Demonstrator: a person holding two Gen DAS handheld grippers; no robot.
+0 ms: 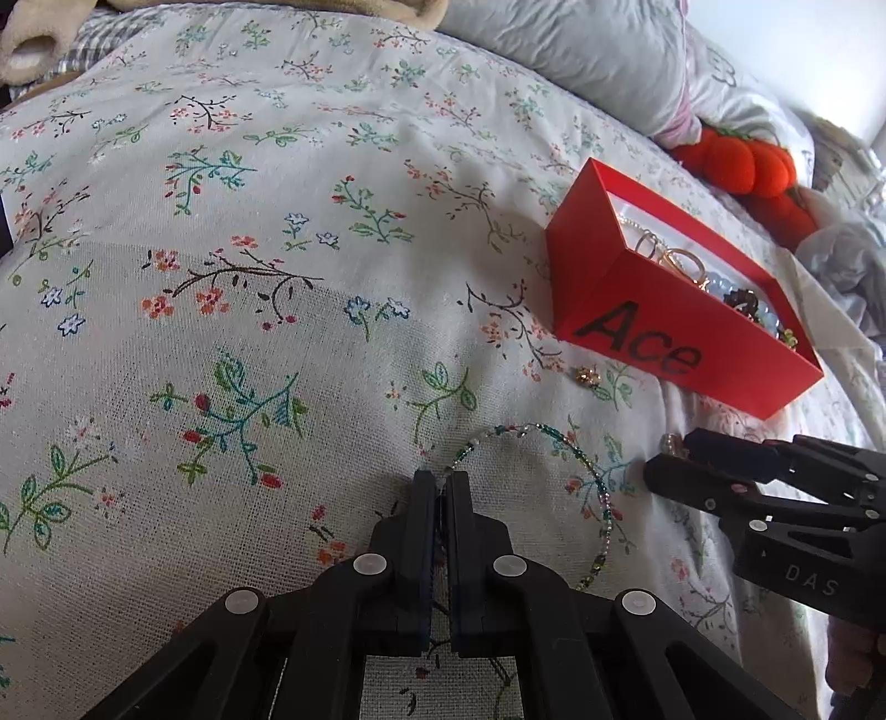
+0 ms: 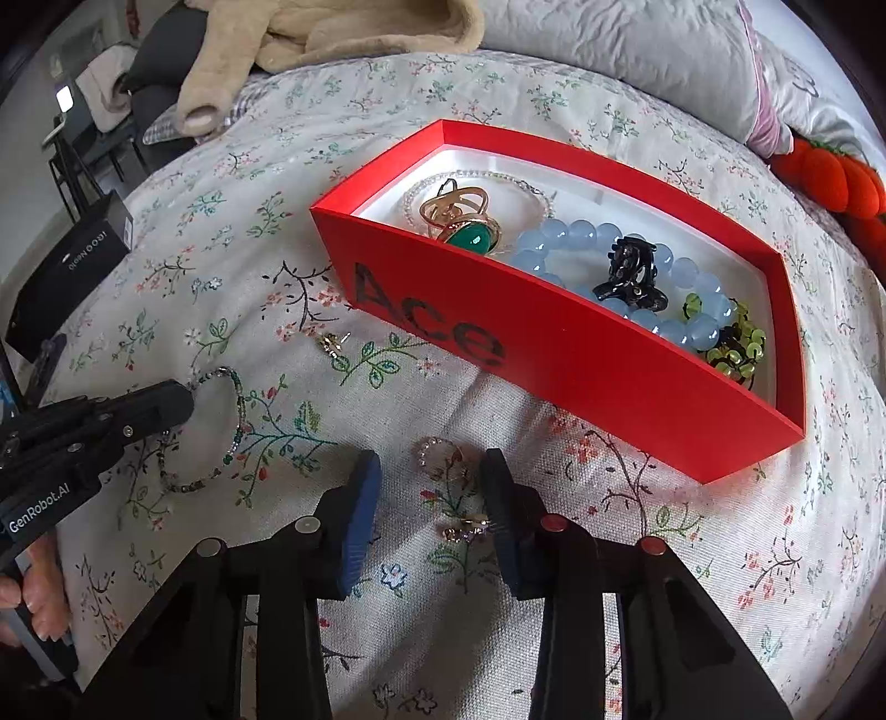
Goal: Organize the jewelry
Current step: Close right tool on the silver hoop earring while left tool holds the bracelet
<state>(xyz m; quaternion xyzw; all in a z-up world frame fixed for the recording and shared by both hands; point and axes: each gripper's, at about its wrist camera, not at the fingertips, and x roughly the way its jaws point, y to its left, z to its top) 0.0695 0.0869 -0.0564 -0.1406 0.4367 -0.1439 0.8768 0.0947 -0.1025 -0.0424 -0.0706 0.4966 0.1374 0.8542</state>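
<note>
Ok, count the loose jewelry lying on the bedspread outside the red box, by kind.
Beaded bracelet: 1, pinched in the left gripper
Small gold pieces: 3
Total: 4

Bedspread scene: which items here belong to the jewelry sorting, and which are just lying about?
Belongs to the job:
- red box holding jewelry
- green beaded bracelet, pinched by the left gripper
- sparkly ring in front of the open right gripper
- small earring beside the box
- loose gold piece

Just lying about:
- black phone box
- orange plush pumpkins
- beige fleece
- grey pillow
</note>
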